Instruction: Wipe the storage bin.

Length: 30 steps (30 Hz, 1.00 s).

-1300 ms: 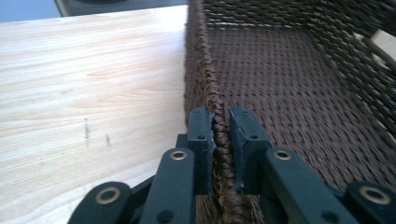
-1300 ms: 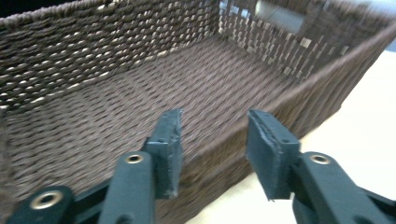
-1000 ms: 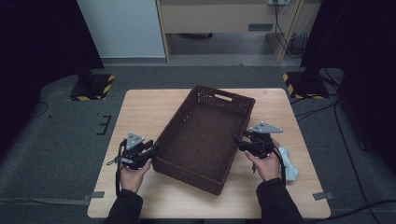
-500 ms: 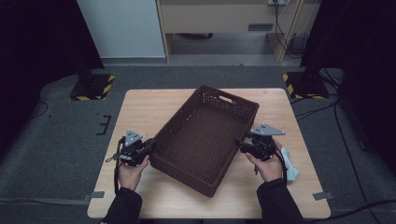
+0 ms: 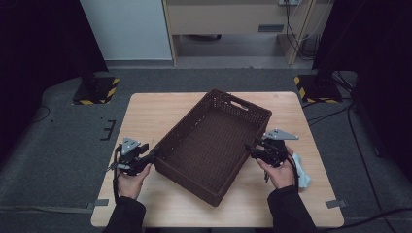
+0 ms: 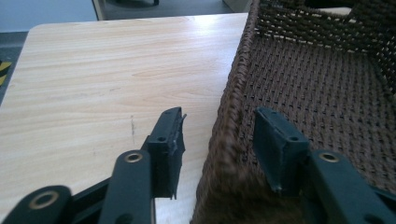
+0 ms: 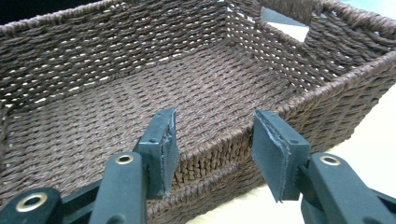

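Your left gripper (image 6: 217, 140) has just been opening, jaws apart astride the wicker basket (image 5: 214, 145) rim at 9 o'clock. Your right gripper (image 7: 215, 144), apart, straddles the rim at 3 o'clock.

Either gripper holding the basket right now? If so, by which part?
Neither. The left gripper, its fingers just opened, straddles the basket wall without pressing; the right gripper stands open before the opposite rim.

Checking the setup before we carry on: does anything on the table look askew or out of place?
The brown woven basket sits skewed, its sides at an angle to the edges of the table. A crumpled pale cloth lies by the right hand. Nothing looks spilled or damaged.
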Tool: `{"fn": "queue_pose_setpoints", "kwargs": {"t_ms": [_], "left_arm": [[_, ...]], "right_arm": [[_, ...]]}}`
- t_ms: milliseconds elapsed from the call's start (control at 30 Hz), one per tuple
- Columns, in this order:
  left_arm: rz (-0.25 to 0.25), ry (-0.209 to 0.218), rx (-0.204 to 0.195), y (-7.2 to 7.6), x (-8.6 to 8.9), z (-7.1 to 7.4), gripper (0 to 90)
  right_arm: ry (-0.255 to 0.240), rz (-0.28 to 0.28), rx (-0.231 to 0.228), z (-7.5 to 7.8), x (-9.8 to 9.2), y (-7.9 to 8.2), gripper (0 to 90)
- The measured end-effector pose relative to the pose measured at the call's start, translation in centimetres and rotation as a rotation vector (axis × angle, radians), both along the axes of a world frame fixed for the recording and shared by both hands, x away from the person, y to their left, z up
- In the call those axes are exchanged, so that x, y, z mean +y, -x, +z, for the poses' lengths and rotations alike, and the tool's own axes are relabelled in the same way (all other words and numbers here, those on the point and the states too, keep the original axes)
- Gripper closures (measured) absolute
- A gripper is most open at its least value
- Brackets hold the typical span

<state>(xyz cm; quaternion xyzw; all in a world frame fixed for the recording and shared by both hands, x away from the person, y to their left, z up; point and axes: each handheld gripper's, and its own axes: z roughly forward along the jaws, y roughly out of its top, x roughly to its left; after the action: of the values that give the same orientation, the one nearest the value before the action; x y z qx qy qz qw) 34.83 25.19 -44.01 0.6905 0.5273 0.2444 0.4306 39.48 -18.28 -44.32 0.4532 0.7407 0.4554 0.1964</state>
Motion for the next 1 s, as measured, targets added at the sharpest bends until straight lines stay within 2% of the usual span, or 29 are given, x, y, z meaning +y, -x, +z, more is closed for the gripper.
{"fn": "queue_pose_setpoints", "kwargs": {"t_ms": [100, 200, 333, 433, 533, 633, 733, 833, 1000], "left_arm": [[-0.003, 0.011, -0.011, 1.1, 0.1, 0.3, 50.8], [-0.005, 0.013, -0.016, 1.4, -0.3, 0.2, 51.1], [-0.003, -0.003, -0.013, 1.0, -0.9, -0.1, 53.8], [-0.001, -0.006, -0.003, 0.4, -1.0, -0.2, 55.5], [0.003, -0.010, 0.005, -0.4, -1.3, -0.7, 55.9], [0.019, -0.059, 0.012, -1.3, -1.8, -1.1, 58.6], [0.005, -0.035, 0.019, -1.7, -1.8, -1.3, 59.6], [-0.004, -0.016, 0.017, -1.6, -1.5, -1.4, 58.5], [0.015, 0.004, 0.003, -0.9, -1.3, -1.2, 52.9]], "right_arm": [[-0.008, 0.004, 0.004, 0.0, -0.1, 0.6, 50.6], [-0.004, -0.001, -0.001, 0.1, 0.0, 1.0, 50.4], [0.043, 0.011, -0.017, 0.5, 0.3, 1.1, 50.3], [0.064, -0.013, -0.057, 0.9, 0.3, 1.0, 47.9], [0.067, -0.048, -0.063, 0.9, 0.0, 0.3, 46.4], [0.074, -0.062, -0.050, 0.5, -0.3, -0.4, 45.2], [0.044, -0.055, -0.030, -0.1, -0.5, -0.9, 43.7], [0.036, -0.053, -0.029, -0.2, -0.6, -0.9, 44.8], [0.012, -0.047, -0.011, -0.3, -0.8, -0.9, 44.9]]}}
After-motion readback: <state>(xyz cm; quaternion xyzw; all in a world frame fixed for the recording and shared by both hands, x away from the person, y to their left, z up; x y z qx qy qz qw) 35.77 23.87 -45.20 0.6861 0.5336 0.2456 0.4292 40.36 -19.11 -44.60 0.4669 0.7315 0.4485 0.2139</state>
